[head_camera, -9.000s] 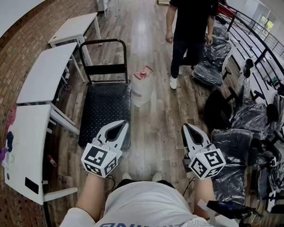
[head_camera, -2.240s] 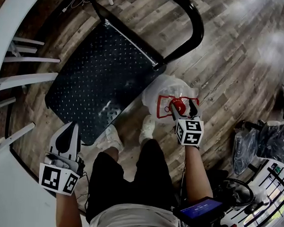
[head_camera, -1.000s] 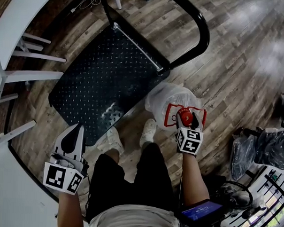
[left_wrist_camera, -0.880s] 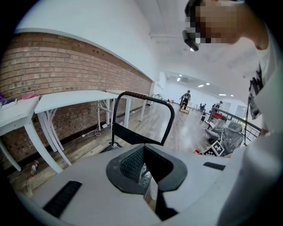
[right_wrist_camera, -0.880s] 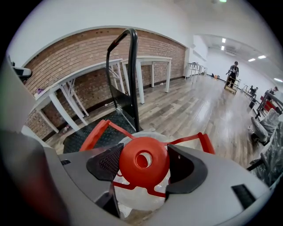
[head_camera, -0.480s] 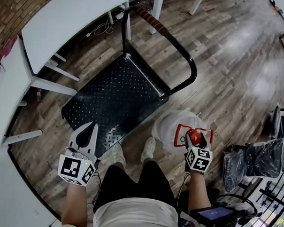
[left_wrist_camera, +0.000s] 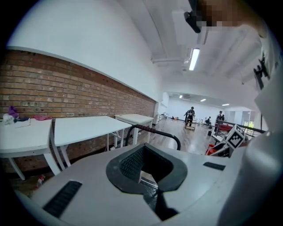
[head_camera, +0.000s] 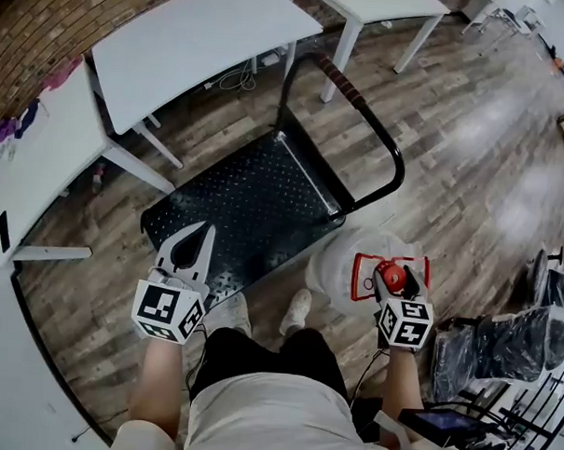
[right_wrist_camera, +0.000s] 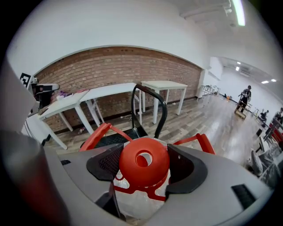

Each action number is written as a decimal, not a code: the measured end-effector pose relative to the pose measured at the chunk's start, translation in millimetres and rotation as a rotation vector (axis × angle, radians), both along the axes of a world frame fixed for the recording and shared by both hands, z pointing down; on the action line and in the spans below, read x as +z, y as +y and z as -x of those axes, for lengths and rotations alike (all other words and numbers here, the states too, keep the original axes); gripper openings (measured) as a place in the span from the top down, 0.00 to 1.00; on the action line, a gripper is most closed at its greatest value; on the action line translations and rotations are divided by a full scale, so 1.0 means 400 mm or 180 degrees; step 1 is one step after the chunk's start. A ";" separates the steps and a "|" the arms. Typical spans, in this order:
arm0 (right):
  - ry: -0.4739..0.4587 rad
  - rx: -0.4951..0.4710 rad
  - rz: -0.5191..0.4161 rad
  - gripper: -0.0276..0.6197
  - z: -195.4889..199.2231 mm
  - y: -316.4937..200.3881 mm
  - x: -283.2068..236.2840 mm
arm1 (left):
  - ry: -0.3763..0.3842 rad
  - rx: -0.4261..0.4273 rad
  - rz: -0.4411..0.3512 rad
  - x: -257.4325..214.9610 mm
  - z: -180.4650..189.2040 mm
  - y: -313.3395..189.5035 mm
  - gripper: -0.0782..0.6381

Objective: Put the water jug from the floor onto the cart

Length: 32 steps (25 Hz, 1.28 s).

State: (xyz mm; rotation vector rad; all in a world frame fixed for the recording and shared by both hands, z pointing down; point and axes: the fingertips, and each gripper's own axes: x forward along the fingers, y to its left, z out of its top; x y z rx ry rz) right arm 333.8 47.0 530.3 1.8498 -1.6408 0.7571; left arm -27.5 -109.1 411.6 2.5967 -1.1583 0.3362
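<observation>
The clear water jug [head_camera: 341, 269] with a red carry handle and red cap [head_camera: 390, 274] is just off the black cart deck's [head_camera: 245, 208] near right corner, by my feet. My right gripper [head_camera: 396, 282] is shut on that cap; in the right gripper view both pads clamp the red cap [right_wrist_camera: 143, 161], with the red handle [right_wrist_camera: 99, 134] sticking out on both sides. I cannot tell whether the jug rests on the floor. My left gripper [head_camera: 207, 230] hangs shut and holds nothing over the deck's near edge. Past its jaws, the left gripper view shows the cart's push handle [left_wrist_camera: 154, 130].
The cart's black push handle [head_camera: 362, 111] rises at the deck's far end. White tables [head_camera: 196, 48] stand along the brick wall beyond and left of the cart. Plastic-wrapped chairs [head_camera: 501, 332] crowd the right. My shoes [head_camera: 297, 309] are between cart and jug. People [left_wrist_camera: 190, 115] stand far down the hall.
The head view has risen and pulled back, taking in the tables. My right gripper stays shut on the jug's cap. My left gripper has come up towards the cart's near edge.
</observation>
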 end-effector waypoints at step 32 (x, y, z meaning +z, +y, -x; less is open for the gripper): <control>-0.0187 -0.2249 -0.0062 0.47 0.619 -0.686 -0.053 | -0.0021 -0.1408 0.0060 -0.013 0.461 -0.158 0.89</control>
